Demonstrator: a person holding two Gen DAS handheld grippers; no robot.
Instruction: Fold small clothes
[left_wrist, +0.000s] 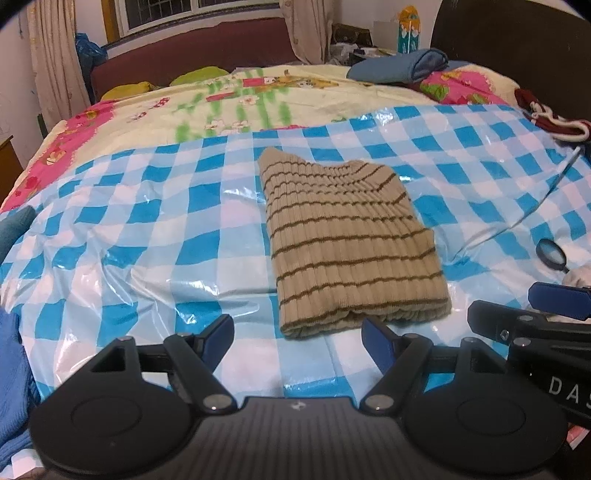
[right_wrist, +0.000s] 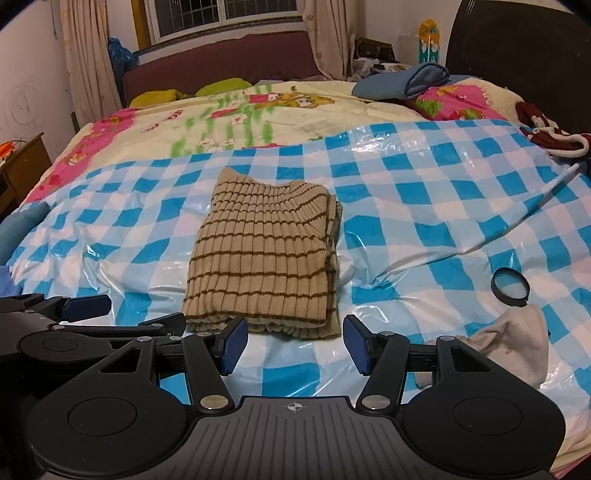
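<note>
Both my jaws stand apart with nothing between the pads: left gripper (left_wrist: 298, 338) hovers just short of the near edge of the folded sweater (left_wrist: 347, 240), right gripper (right_wrist: 291, 341) likewise at that same edge, its neighbour's blue pad showing at my left in the right wrist view. The sweater, tan ribbed knit with thin brown stripes, lies folded into a compact stack, neck end away from me, near the middle of the checked sheet (left_wrist: 155, 229); in the right wrist view extra layers show along its right side. No containers in sight. Readable writing: white letters "DA" on the black body of the right gripper, seen at the right edge of the left wrist view; the rest is cut off. Surface: a glossy blue-and-white checked plastic sheet, wrinkled, spread over a bed with a floral quilt (right_wrist: 236, 114) in pink, green and cream. On the sheet to the right: a black ring with a clear centre (right_wrist: 509, 286), a pale cloth (right_wrist: 513, 347) just beside it, and a maroon garment with white trim (right_wrist: 554, 136) farther off. A folded blue item (right_wrist: 406, 83) sits on the quilt near the dark headboard (right_wrist: 524, 51). Room: curtains (right_wrist: 88, 55), a window behind a maroon sofa back, a wooden side table at left.
</note>
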